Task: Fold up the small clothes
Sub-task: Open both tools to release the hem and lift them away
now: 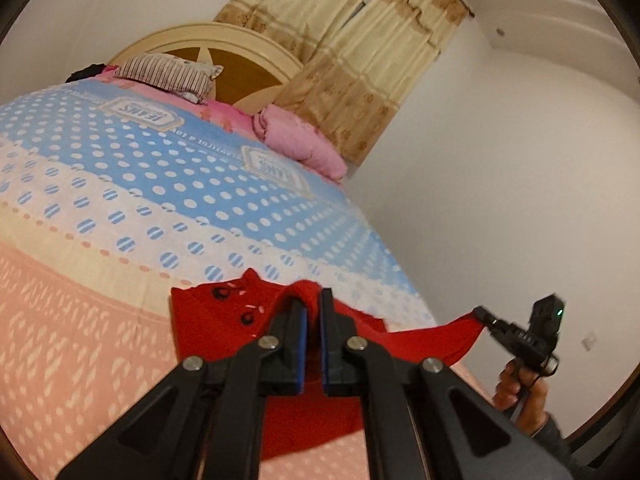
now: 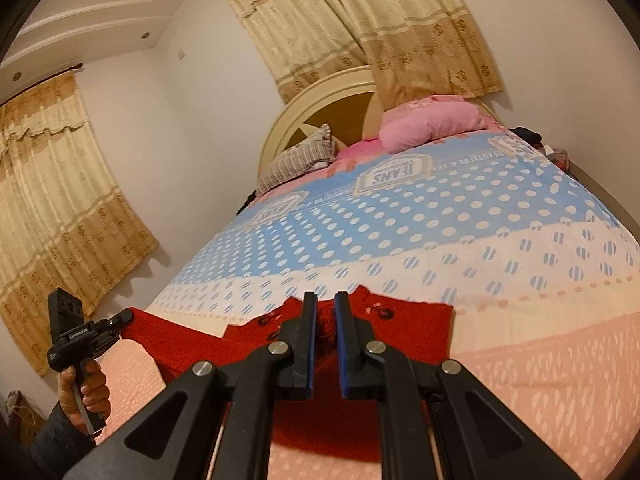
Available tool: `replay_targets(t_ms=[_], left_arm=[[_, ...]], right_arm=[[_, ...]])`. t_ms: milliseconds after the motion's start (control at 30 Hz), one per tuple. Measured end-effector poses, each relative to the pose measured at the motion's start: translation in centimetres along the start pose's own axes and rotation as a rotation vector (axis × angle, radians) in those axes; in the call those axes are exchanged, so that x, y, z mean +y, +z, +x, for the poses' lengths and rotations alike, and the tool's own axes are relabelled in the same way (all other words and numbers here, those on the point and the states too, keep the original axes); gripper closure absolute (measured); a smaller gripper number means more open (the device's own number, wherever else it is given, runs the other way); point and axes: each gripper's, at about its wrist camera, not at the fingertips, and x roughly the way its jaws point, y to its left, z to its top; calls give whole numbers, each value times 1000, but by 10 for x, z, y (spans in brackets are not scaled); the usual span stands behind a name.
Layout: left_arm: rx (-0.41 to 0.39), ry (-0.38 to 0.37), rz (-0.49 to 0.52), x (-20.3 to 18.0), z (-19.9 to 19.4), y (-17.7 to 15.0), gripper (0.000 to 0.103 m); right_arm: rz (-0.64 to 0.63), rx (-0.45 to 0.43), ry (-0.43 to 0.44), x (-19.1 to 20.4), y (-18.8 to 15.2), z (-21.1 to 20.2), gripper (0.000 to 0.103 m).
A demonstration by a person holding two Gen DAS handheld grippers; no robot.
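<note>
Red garment [image 1: 208, 316] stretched sideways across the bed [image 1: 120, 200]

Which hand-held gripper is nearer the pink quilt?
Right, probably. The right hand-held gripper is at the foot of the bed on the side of the pink quilt; the left hand-held gripper is further over, toward the striped pillow.

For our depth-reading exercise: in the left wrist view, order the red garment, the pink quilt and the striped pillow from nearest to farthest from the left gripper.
1. Red garment: pinched in the left gripper.
2. Pink quilt: bed's right side.
3. Striped pillow: by the headboard, upper left.
</note>
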Motion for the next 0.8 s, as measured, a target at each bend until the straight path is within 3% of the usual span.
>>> replay_targets(t_ms=[267, 300, 400, 467, 567, 600, 667, 700, 767, 800], left_arm=[[104, 117, 1, 40, 77, -11, 98], [125, 157, 10, 46, 89, -13, 98], [191, 218, -12, 56, 103, -19, 98], [174, 228, 34, 51, 91, -24, 95], [139, 239, 124, 42, 66, -28, 77], [131, 250, 148, 40, 58, -29, 59], [102, 284, 190, 40, 43, -33, 36], [96, 281, 210, 40, 40, -36, 30], [126, 324, 271, 39, 45, -42, 29], [137, 334, 288, 38, 49, -46, 29]], right_arm=[[41, 76, -139, -40, -2, 72, 95], [40, 84, -162, -45, -4, 81, 95], [57, 151, -198, -62, -14, 114, 94], [29, 181, -259, -65, -22, 126, 94], [-24, 208, -241, -60, -35, 127, 88], [-63, 219, -253, -55, -39, 127, 86], [-164, 247, -270, -42, -50, 125, 75], [-199, 259, -262, -37, -55, 123, 71], [-235, 277, -238, -29, -65, 118, 52], [-245, 281, -231, -27, -68, 117, 48]])
